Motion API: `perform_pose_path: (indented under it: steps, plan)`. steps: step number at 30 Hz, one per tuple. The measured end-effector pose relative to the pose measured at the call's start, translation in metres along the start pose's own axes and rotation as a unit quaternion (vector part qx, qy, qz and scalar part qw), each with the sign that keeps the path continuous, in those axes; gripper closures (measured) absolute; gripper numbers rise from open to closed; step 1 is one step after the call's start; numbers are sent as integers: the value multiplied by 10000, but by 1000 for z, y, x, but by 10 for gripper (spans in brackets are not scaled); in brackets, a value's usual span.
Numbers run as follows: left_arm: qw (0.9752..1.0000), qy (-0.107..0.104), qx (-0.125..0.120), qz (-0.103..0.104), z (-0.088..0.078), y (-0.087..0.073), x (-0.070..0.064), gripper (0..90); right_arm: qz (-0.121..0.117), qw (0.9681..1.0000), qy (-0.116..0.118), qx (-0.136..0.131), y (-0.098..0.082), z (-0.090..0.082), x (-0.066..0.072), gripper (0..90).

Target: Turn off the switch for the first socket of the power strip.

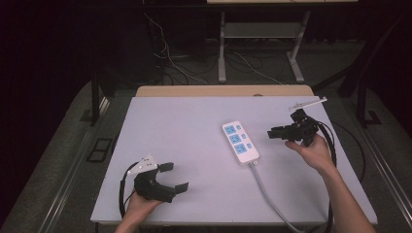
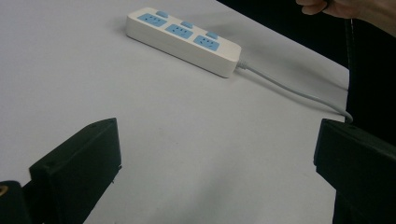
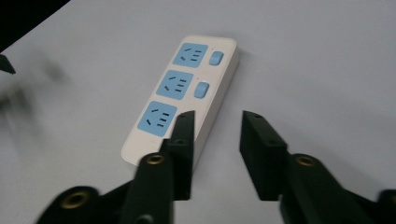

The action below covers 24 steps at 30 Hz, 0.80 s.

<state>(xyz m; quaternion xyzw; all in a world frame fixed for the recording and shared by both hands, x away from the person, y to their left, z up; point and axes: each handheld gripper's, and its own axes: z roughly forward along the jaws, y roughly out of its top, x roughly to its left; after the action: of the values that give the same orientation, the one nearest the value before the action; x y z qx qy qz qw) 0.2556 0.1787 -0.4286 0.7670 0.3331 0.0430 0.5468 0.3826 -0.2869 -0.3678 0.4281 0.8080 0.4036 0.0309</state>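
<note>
I have the white power strip (image 1: 240,142) lying flat near the middle of the pale table (image 1: 165,121), three blue sockets up, each with a small blue switch beside it, its grey cord (image 1: 272,199) running off toward my edge. Everything I say is relative to that strip.

My right gripper (image 1: 278,132) hovers just beside the strip's switch side, above the table, jaws parted by a modest gap and holding nothing. In the right gripper view the tips (image 3: 215,140) sit over the cord end, one jaw overlapping the strip's edge by the nearest socket (image 3: 158,116). My left gripper (image 1: 173,176) is well apart from the strip, on the socket side and nearer me, jaws spread wide and empty.

I judge the step to be closing in on the strip, whether for a switch or a grip. To do it well, I square the jaws across the strip's short width, come down slowly, and keep clear of the cord so the body doesn't skate. The left can brace the far long edge if it slides.
</note>
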Motion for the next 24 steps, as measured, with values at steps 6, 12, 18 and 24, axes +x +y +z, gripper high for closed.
perform_pose_path:
  steps: [6, 12, 18, 24]
  plan:
    - [10000, -6, -11, 3, 0, 0, -1, 0, 235, 9992, -179, -254, -5, -16, 4, 226]
    - [10000, -8, -5, 13, 1, 0, -1, 0, 353, 9983, -109, -451, -14, -32, 6, 1]
    - [10000, -12, -3, -4, 1, 0, -1, 0, 312, 9983, -70, -487, -25, -41, 13, 1]
    - [10000, -13, -2, -8, 1, 0, -1, 0, 252, 9982, 10, -541, -38, -48, 21, 1]
